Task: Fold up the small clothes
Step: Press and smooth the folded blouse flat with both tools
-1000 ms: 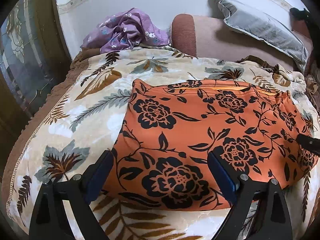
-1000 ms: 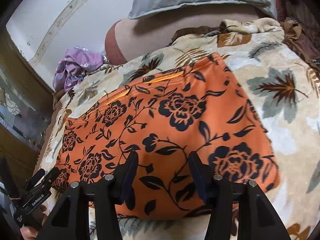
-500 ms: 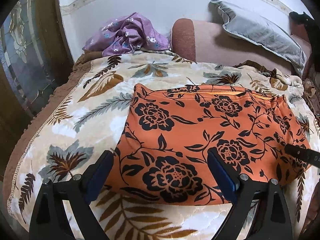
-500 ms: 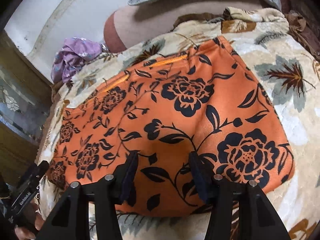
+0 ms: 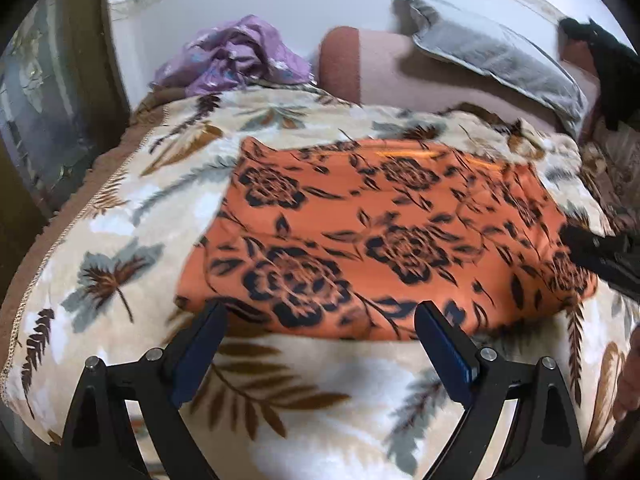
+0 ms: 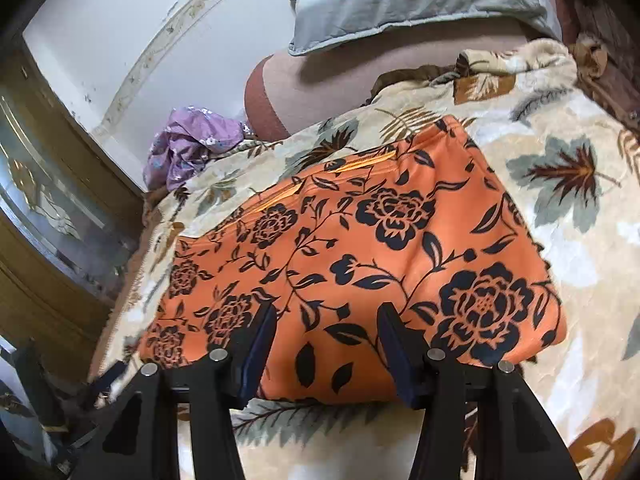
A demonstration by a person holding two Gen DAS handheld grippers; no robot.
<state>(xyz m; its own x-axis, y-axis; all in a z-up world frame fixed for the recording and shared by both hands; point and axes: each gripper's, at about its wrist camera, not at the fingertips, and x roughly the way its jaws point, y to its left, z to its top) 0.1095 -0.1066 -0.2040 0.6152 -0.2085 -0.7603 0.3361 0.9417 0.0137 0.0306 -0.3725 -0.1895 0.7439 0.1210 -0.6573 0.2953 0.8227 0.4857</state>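
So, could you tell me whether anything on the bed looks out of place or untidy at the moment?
The crumpled purple floral cloth lies bunched in the far corner against the wall, not folded. The orange garment with black roses lies flat and tidy on the leaf-patterned blanket. Nothing looks spilled or damaged.

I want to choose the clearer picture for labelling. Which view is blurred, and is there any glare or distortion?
Left wrist view: motion blur smears the orange floral garment and the leaf-print blanket; only the left gripper looks sharp. Right wrist view: much sharper, the flowers are crisp. Both views: fisheye bending with dark corners, and a small bright sheen along the garment's far edge.
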